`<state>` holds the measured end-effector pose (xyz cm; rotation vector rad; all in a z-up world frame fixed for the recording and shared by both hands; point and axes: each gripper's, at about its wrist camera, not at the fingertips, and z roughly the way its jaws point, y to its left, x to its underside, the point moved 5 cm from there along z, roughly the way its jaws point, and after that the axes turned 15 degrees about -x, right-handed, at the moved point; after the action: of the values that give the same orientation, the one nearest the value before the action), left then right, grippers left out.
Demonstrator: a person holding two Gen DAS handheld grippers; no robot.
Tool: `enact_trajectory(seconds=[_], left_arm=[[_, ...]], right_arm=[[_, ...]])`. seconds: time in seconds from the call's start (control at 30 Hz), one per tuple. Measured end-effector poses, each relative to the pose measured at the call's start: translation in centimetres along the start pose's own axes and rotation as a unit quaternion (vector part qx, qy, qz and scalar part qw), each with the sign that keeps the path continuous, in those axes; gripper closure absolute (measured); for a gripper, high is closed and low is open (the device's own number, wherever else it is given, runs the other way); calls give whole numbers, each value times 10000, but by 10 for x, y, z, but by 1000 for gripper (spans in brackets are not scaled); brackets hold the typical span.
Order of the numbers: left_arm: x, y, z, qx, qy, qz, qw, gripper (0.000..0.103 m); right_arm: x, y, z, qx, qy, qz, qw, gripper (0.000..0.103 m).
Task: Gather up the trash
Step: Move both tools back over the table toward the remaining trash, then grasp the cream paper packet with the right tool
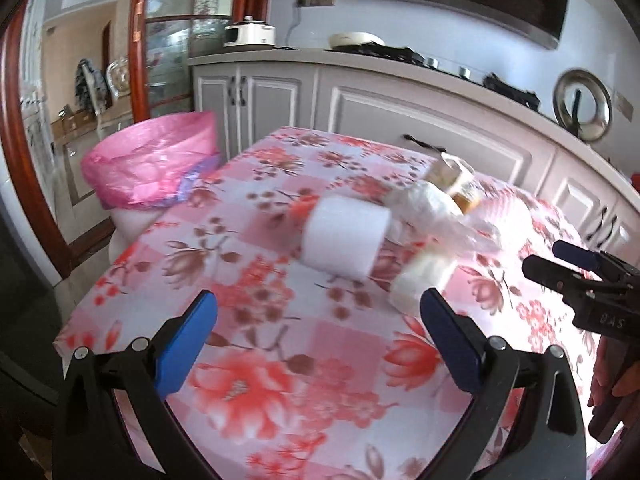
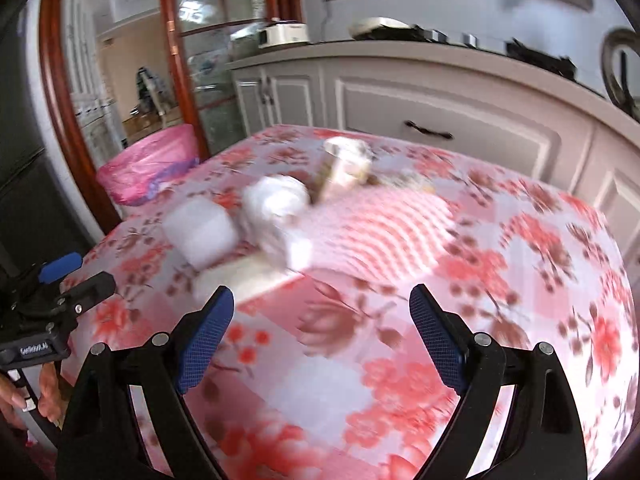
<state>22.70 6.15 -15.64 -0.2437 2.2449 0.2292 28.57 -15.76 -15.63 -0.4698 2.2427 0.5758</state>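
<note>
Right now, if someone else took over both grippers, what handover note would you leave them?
Left gripper: jaws open, empty.
Right gripper: jaws open, empty.
Trash lies clustered mid-table on the floral tablecloth: white foam roll, crumpled plastic bag, paper cup, cream bottle nearest the left gripper.
Pink-lined bin stands past the table's far left corner.
Done: nothing visibly collected.
Left: bin every piece.

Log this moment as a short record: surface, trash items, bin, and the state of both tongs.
surface: table with floral cloth
trash: white foam roll, crumpled plastic bag, cream bottle, paper cup, clustered near table centre
bin: pink-lined bin, beside the table's far left corner
left tongs: open, holding nothing, short of the trash
right tongs: open, holding nothing
</note>
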Motion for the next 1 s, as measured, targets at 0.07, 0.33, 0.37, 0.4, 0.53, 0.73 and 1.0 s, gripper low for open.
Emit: enact_trajectory(seconds=[0.07,0.33,0.37,0.4,0.53,0.73,1.0], left_arm=[[4,-11,2,45,34,167,9998,5],[17,-23,8,-1,23,430,9991,5],[17,-22,9,-12,18,418,9991,5],[16,-21,10,-17,19,403,9992,5],[16,-15,17,0,72,279,9996,5],[13,-4,22,-26,35,183,9998,5],[7,29,29,-144,-11,-210,9997,5]], right_arm=[[7,-10,-1,59,16,136,9999,18],[9,-24,12,74,68,507,9987,18],[8,-25,14,69,58,555,9984,18],[6,-25,15,67,51,588,9982,18],[-6,-22,21,128,-1,622,9980,18],[-16,-14,32,4,108,663,9977,18],[-6,25,77,-218,579,640,9960,18]])
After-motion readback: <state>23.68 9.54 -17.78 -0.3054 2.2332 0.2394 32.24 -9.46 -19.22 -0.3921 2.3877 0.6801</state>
